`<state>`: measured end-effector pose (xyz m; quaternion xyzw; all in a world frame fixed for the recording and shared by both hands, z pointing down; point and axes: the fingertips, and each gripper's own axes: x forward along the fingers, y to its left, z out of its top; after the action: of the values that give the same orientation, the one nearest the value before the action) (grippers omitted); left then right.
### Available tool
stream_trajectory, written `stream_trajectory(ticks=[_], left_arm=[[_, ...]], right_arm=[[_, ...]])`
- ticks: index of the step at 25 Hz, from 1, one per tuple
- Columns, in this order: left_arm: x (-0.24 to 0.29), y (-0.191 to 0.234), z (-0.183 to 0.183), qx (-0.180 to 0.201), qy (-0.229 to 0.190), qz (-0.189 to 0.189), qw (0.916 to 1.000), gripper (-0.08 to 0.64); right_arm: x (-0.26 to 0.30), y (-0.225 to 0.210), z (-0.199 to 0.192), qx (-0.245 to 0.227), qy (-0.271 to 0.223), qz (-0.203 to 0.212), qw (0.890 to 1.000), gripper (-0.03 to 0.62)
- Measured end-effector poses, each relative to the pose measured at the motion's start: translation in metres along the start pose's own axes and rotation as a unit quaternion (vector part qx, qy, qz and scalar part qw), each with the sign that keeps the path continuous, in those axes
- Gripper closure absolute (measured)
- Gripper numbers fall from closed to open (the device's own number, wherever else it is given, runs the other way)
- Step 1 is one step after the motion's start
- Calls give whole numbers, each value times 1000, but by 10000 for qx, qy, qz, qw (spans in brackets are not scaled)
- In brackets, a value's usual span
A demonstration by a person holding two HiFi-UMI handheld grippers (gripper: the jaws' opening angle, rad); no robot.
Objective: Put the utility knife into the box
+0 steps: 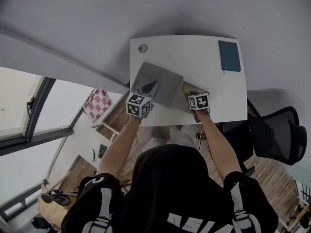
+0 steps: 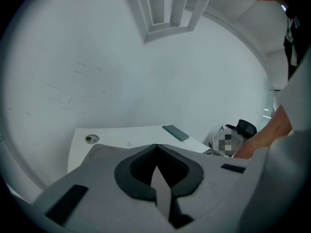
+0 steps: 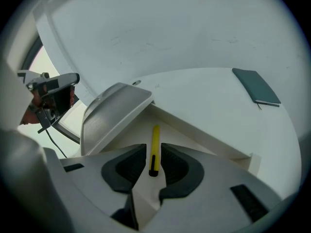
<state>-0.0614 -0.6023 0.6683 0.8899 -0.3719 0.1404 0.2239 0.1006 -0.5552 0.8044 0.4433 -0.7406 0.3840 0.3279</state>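
A yellow utility knife (image 3: 155, 144) with a black end points into the open white box (image 3: 209, 142) on the white table (image 1: 194, 57). My right gripper (image 3: 153, 152) is shut on the knife's black end and holds it low over the box floor. In the head view the right gripper (image 1: 193, 94) is at the box's near side, with the knife (image 1: 184, 88) showing beside the raised grey lid (image 1: 165, 81). My left gripper (image 1: 151, 86) lies against that lid. Its jaws (image 2: 155, 149) meet, and the lid is hidden in the left gripper view.
A dark teal notebook (image 1: 229, 56) lies at the table's far right. A round cable grommet (image 1: 143, 48) is in the far left corner. A black office chair (image 1: 279, 135) stands right of the table. The table's near edge runs just behind both grippers.
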Motion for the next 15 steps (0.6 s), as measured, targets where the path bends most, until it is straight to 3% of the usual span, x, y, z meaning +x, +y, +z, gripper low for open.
stream_trajectory(ticks=[15], left_arm=[[-27,-28,23,318,-278,-382,9984,535]], right_arm=[[-87,15,55,65,-1443,-381,9888,485]])
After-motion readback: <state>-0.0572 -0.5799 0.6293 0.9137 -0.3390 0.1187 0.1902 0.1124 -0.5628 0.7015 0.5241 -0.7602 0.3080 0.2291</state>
